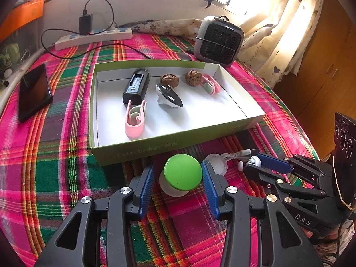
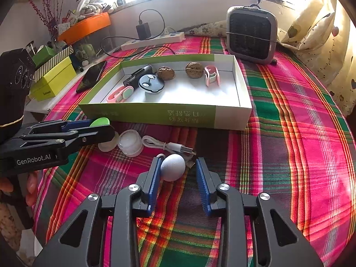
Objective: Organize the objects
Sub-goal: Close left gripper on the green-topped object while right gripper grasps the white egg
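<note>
Box (image 1: 155, 149) mid-counter holds six items already. Left tool (image 1: 178, 178) spread around green-capped jar (image 1: 181, 171), near edge; right tool (image 2: 178, 173) spread, white egg-shaped gadget (image 2: 172, 166) against one finger. Clear cap, USB cable also left.

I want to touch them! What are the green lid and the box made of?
The green lid looks like smooth plastic: it is evenly coloured with a soft shine. The box looks like thin cardboard: folded walls, printed green outside, matte white inside.
</note>
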Tool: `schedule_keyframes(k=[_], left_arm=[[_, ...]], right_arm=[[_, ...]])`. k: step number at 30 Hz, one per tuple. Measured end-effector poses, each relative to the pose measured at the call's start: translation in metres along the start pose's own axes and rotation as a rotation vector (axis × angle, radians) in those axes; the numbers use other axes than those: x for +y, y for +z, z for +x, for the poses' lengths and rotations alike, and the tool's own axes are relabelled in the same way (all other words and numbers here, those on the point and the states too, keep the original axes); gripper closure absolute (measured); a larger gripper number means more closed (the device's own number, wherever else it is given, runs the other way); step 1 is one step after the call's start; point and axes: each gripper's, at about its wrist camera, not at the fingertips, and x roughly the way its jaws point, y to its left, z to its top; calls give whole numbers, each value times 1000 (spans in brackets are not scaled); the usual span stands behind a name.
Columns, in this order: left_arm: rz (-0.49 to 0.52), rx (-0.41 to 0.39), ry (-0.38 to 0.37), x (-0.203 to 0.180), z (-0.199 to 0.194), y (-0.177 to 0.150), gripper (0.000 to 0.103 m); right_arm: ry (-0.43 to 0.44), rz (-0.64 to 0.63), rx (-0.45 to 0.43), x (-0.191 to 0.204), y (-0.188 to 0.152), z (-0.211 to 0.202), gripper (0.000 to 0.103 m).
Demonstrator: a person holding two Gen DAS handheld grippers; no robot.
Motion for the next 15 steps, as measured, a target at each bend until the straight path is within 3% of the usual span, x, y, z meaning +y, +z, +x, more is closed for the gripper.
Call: schedule_keyframes(k=[3, 9, 15], left_arm=[[-2, 2, 1, 1, 0, 0, 62], [-1, -2, 4, 0, 1, 0, 63], [18, -9, 2, -4, 0, 0, 72]], right_arm=[[-1, -9, -1, 1, -1, 0, 80], [-5, 0, -7, -2, -2, -2, 80], [-7, 12, -6, -5, -3, -3, 80]])
